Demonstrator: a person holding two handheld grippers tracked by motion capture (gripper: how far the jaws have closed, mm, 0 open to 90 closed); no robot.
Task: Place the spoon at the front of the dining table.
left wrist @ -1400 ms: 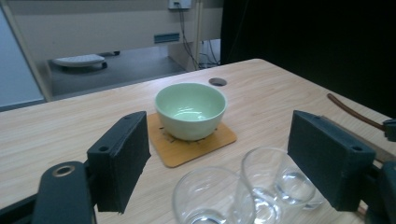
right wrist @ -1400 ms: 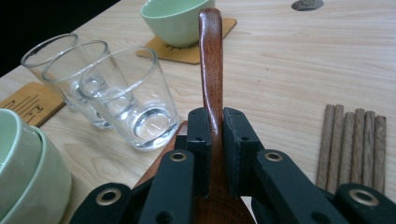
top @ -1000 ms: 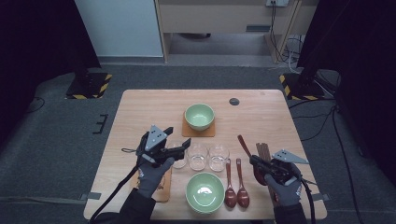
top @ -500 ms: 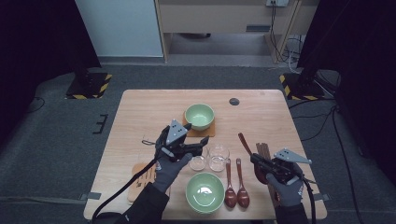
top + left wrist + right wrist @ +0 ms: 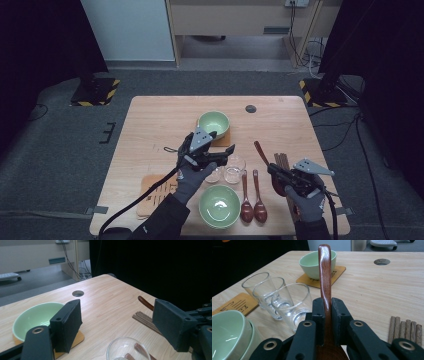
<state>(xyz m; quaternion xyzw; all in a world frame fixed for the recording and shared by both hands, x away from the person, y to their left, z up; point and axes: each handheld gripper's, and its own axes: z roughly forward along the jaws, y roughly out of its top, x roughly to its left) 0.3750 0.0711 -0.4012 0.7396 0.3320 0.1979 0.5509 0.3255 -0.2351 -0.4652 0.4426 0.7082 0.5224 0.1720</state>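
Movement first: my left gripper (image 5: 220, 156) has swung off the coaster at the near left (image 5: 156, 194) and in over the middle of the table (image 5: 150, 130), and it now hangs above the cluster of glasses (image 5: 227, 170) with its jaws spread and nothing between them. In the left gripper view the two black pads (image 5: 67, 325) stand well apart, with the rim of one glass (image 5: 128, 348) just below the gap, so I judge I am lining up on a glass and have not yet taken it. My right gripper (image 5: 280, 175) has kept to its place at the near right, clamped tight on the handle of a wooden spoon (image 5: 325, 275), whose stem rises straight up between the jaws in the right gripper view. That spoon is clear of the two other spoons (image 5: 252, 200) lying side by side beside the near bowl, and the chopsticks (image 5: 404, 330) lie in a bundle just to its right. As for containers, the far green bowl (image 5: 214, 123) sits on its own coaster (image 5: 337, 272) and looks empty; the near bowl (image 5: 220, 206), seemingly two nested, holds nothing either. The three glasses (image 5: 277, 296) stand touching one another, clear and dry as far as I can tell.
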